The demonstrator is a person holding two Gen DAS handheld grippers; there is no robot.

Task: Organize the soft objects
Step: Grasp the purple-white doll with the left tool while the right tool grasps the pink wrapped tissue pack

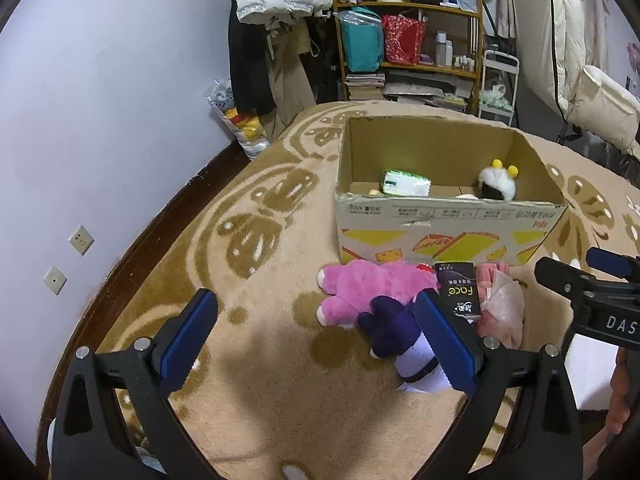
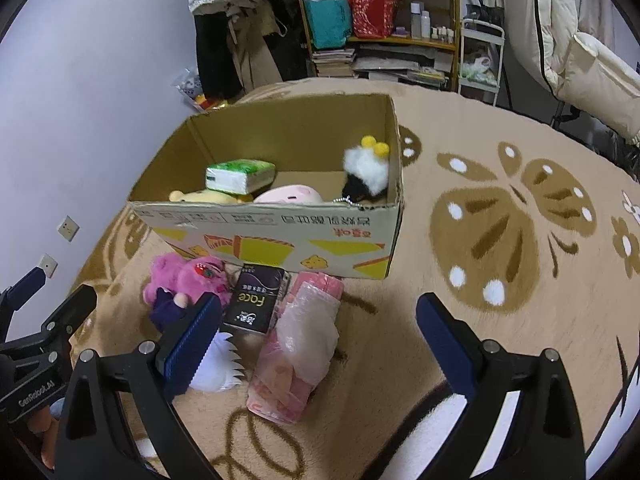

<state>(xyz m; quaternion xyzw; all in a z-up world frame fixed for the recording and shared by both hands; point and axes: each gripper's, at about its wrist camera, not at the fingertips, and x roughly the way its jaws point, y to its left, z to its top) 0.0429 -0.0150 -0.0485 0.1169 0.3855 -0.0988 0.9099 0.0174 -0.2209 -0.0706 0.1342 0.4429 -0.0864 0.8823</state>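
Both the left hand-held gripper (image 1: 316, 332) and the right hand-held gripper (image 2: 320, 336) are spread wide, empty, above the fuzzy pink plush (image 1: 368, 288), the glossy black tissue pack (image 2: 256, 300) and the corrugated cardboard box (image 2: 280, 228).

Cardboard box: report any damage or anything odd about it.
The cardboard box has a small tear in its near wall just below the rim, visible in the left wrist view. Its printed text reads upside down, so it seems to stand inverted.

Box (image 2: 280, 224) sitting at 12 o'clock on rug (image 2: 500, 140); tissue pack (image 2: 240, 176) lying inside it w/ plush (image 2: 366, 172) at 3. Bear (image 2: 188, 280), pkg (image 2: 256, 300), bag (image 2: 296, 340) lying at box's 6.
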